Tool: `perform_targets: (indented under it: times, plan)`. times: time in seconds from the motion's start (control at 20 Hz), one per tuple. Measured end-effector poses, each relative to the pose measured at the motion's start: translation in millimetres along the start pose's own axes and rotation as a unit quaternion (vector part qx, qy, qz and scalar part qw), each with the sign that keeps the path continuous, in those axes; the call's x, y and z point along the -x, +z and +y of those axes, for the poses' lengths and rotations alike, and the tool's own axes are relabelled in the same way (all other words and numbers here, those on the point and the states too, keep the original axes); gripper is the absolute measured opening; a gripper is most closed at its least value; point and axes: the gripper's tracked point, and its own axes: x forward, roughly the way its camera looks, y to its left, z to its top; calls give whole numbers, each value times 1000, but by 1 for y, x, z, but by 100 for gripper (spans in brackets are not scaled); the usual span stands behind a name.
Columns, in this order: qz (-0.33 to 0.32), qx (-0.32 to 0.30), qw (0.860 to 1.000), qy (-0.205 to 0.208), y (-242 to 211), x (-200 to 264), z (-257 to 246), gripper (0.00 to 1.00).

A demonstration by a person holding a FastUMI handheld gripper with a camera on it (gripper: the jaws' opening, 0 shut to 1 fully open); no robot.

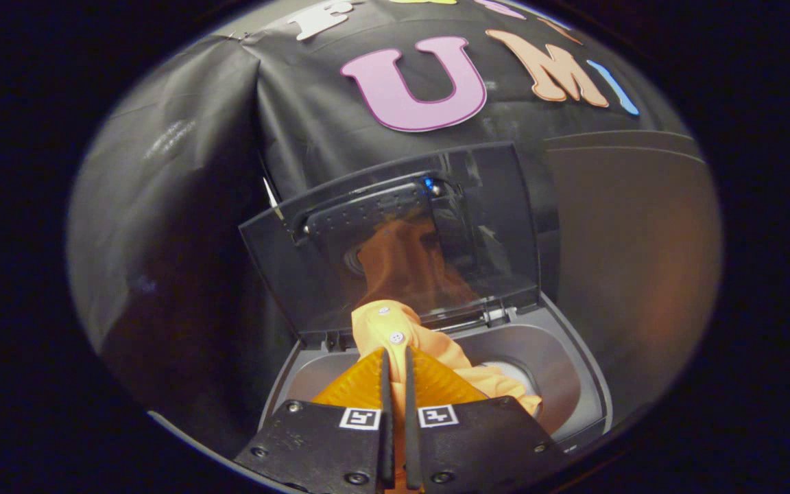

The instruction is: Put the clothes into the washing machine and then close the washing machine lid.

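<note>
An orange buttoned garment (pixel 402 329) hangs from my gripper (pixel 396 353), whose two fingers are shut on its cloth. The cloth drapes down past the fingers into the open tub (pixel 546 357) of a small grey washing machine (pixel 590 405). The machine's tinted clear lid (pixel 498 226) stands raised behind the tub, just beyond the fingertips, and mirrors the orange cloth. A white round part of the tub floor (pixel 515 374) shows to the right of the garment.
Black cloth wall (pixel 175 226) rises behind and to the left of the machine. A dark panel (pixel 635 261) stands to the right of the lid. The machine's rim (pixel 285 384) runs close under the fingers on the left.
</note>
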Motion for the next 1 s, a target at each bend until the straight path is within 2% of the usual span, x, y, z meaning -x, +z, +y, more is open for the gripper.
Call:
perform_targets:
  times: [0.2, 0.35, 0.5, 0.7, 0.75, 0.95, 1.0]
  plan:
    - [22, -23, 999, -17, -20, -6, -3, 11]
    - [6, -27, 999, -31, -7, -2, -6, 26]
    - [-5, -3, 999, -40, 6, 3, -7, 41]
    - [-18, 24, 998, -49, 21, 10, -6, 77]
    - [-19, 24, 998, -48, 24, 11, -5, 79]
    - [-26, 38, 997, -54, 37, 16, 0, 97]
    - [-29, 44, 997, -64, 41, 18, -2, 97]
